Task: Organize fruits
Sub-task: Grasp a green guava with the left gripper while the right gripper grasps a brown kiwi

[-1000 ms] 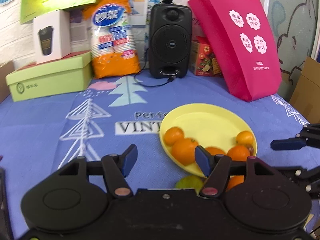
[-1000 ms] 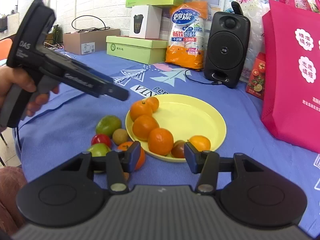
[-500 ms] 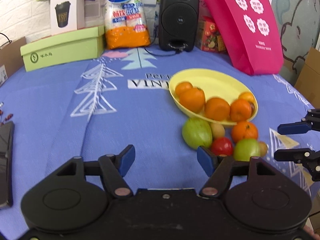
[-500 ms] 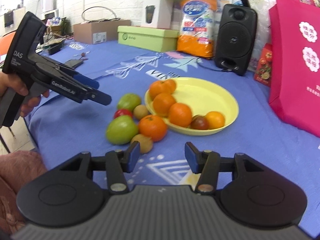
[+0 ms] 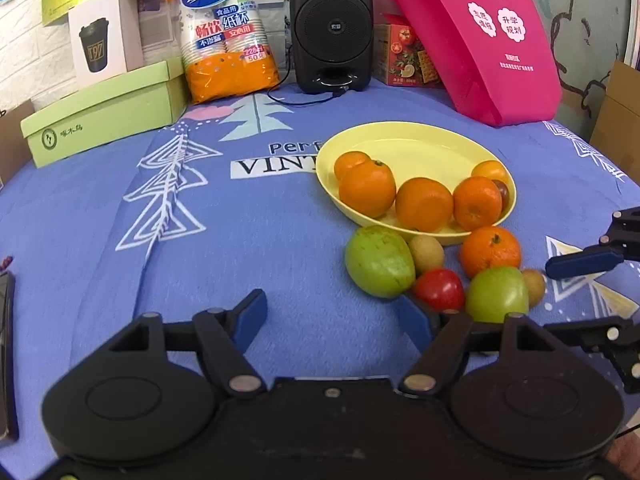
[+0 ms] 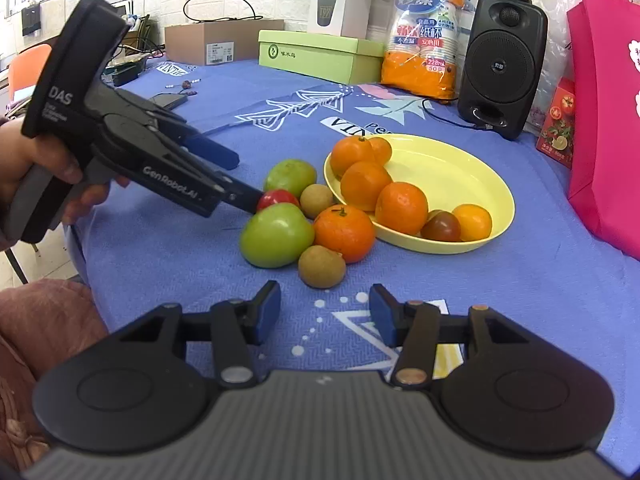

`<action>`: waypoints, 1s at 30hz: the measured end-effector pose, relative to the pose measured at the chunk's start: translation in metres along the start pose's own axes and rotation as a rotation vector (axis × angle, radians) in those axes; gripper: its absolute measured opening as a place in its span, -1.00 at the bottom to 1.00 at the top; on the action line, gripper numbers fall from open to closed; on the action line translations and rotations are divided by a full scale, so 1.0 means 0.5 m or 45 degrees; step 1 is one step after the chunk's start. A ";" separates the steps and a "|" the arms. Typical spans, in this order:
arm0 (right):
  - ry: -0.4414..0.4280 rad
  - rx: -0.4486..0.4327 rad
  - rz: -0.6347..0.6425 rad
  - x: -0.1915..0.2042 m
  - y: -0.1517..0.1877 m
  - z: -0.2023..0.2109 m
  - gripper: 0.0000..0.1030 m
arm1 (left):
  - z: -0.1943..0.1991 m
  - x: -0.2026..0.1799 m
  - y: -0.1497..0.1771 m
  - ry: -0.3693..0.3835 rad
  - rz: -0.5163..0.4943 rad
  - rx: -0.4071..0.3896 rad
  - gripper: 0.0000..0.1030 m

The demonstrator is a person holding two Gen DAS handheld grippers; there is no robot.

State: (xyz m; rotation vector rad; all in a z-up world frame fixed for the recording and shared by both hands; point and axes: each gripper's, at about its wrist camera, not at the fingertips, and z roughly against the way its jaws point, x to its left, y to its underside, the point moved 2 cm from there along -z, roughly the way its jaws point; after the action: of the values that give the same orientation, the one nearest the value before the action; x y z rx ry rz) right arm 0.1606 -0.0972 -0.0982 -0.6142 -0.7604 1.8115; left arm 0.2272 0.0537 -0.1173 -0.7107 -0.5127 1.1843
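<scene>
A yellow plate on the blue cloth holds several oranges and a dark tomato. In front of it lie two green fruits, a red tomato, an orange and two kiwis. My left gripper is open and empty, its right finger close to the red tomato; it also shows in the right wrist view. My right gripper is open and empty, just short of the near kiwi.
At the back stand a green shoebox, a bag of paper cups, a black speaker with a cable and a pink bag. A dark flat device lies at the left edge. Cardboard boxes stand right.
Both grippers have pulled back from the plate over the last second, then the left one moved in low toward the loose fruit. The fruit has not moved.
</scene>
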 end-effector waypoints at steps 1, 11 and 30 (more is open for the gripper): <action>-0.001 0.000 -0.001 -0.001 0.001 0.000 -0.02 | -0.004 0.000 -0.003 0.000 -0.004 0.000 0.43; -0.005 -0.002 -0.009 -0.007 0.002 -0.005 0.07 | -0.036 -0.002 -0.025 -0.004 -0.028 -0.017 0.57; -0.036 -0.006 0.008 -0.007 -0.006 -0.014 0.07 | -0.062 0.001 -0.037 0.116 -0.041 -0.078 0.01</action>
State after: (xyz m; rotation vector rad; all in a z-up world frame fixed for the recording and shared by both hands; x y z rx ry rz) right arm 0.1684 -0.0983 -0.1004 -0.5958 -0.7822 1.8277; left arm 0.2611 0.0434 -0.1247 -0.8028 -0.4841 1.1046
